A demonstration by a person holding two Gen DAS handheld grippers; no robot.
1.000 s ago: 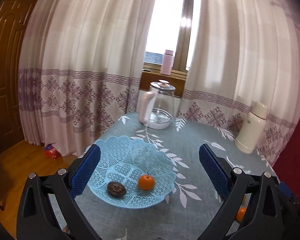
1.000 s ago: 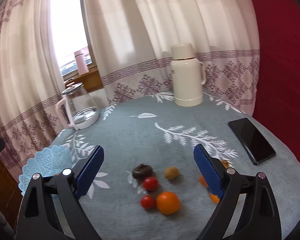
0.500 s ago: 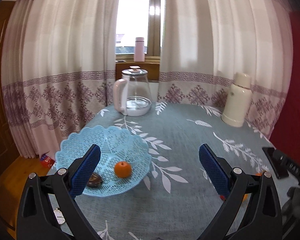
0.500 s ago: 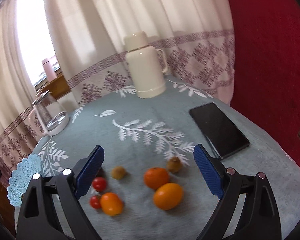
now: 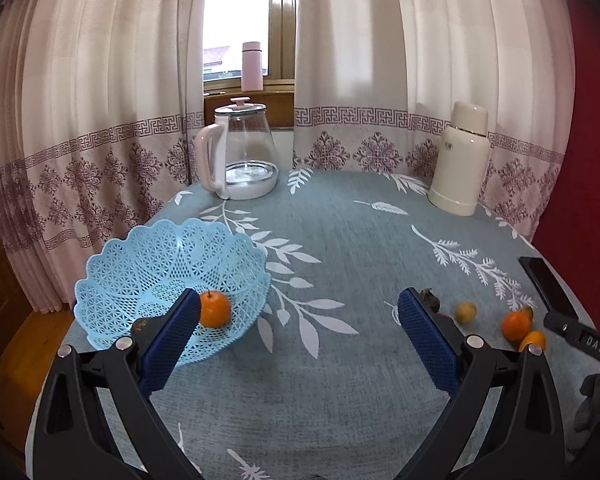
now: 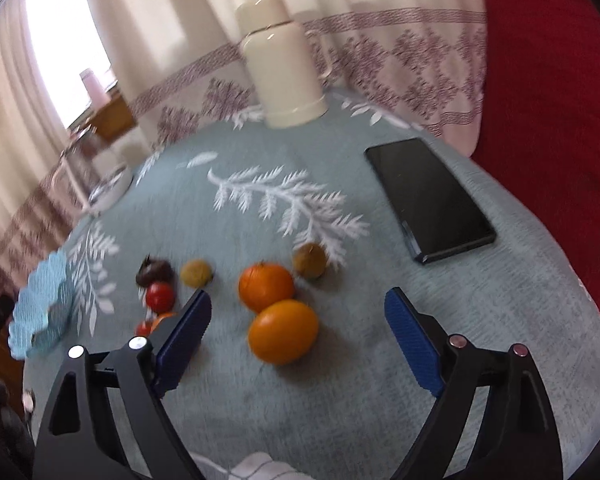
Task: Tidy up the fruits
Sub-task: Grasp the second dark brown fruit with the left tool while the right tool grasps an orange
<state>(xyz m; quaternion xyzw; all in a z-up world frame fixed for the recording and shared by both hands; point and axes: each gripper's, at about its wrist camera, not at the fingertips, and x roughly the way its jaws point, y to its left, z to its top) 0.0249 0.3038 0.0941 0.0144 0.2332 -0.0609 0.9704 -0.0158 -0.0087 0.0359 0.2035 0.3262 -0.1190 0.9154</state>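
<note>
A light-blue lattice basket [image 5: 156,264] sits at the table's left edge, holding an orange [image 5: 215,309] and a dark fruit mostly hidden behind my finger. My left gripper [image 5: 299,332] hovers open and empty to the basket's right. In the right wrist view, my right gripper [image 6: 298,328] is open over a large orange [image 6: 283,331], which lies between the fingers without touching them. Behind it lie another orange [image 6: 265,286], a brownish fruit [image 6: 310,260], a yellow fruit [image 6: 196,273], a dark fruit [image 6: 154,272] and red tomatoes [image 6: 160,296]. The basket [image 6: 40,312] shows at far left.
A glass kettle [image 5: 240,152] and a cream thermos [image 5: 460,160] stand at the back of the blue leaf-patterned tablecloth [image 5: 340,240]. A black phone [image 6: 428,196] lies at the right edge. Curtains hang close behind; a red surface [image 6: 560,100] borders the right.
My left gripper has swung right, away from the basket, bringing the loose fruits into view. My right gripper has moved right and down, closer over the large orange.
</note>
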